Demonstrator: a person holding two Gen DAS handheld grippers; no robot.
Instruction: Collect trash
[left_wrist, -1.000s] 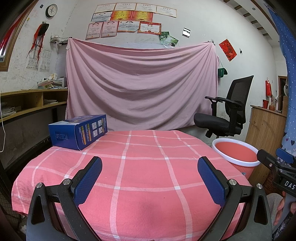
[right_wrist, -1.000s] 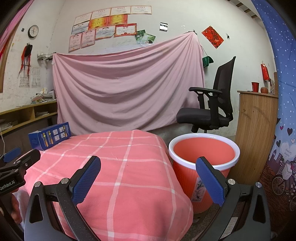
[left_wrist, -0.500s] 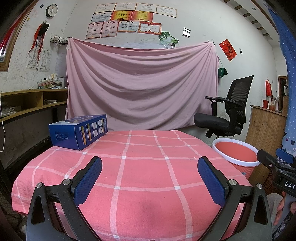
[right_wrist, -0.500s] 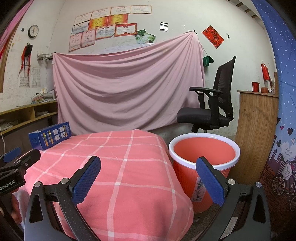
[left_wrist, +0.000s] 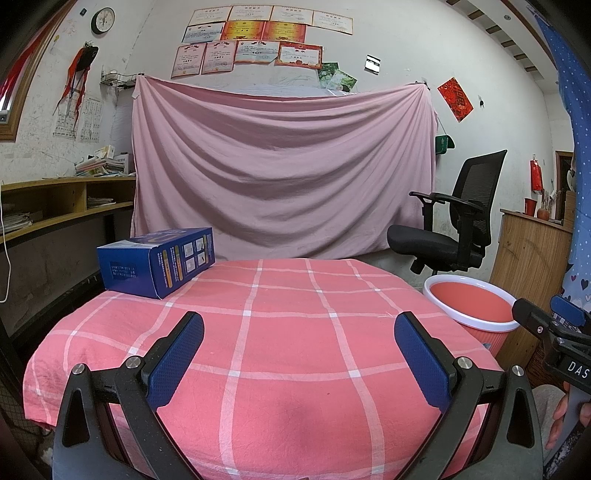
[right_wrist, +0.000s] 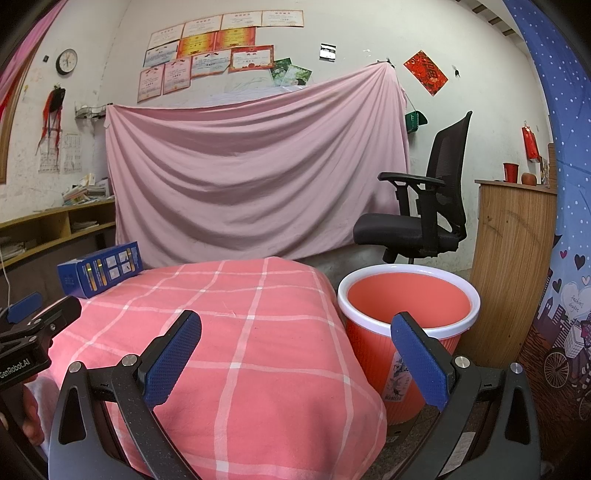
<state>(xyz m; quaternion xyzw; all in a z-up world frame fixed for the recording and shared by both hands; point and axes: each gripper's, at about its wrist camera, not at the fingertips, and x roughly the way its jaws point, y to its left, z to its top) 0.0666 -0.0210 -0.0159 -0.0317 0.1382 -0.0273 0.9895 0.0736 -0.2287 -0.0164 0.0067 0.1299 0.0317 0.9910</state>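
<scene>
Box: blue cardboard carton (left_wrist: 157, 261), rectangular with sharp edges and printed panels along its long side; I see it lying flat at the far left corner of the table, also visible from my right camera (right_wrist: 100, 275).
Table cover: pink-red checked cloth (left_wrist: 280, 332) with white grid lines, soft and slightly creased, draped over the rounded edges.
Bin: orange plastic bucket (right_wrist: 408, 306), round, ribbed outer wall, white rim, standing on the floor just beside the table's right end.
Left claw: my left gripper (left_wrist: 298, 356) hovers over the near cloth, jaws spread wide, textured blue pads (left_wrist: 176, 360) gripping nothing and touching nothing.
Right claw: my right gripper (right_wrist: 295, 354) is likewise wide apart and holds nothing, one finger in line with the cloth, the other with the bin.
Backdrop: pink sheet (left_wrist: 280, 173) hanging in loose folds.
</scene>
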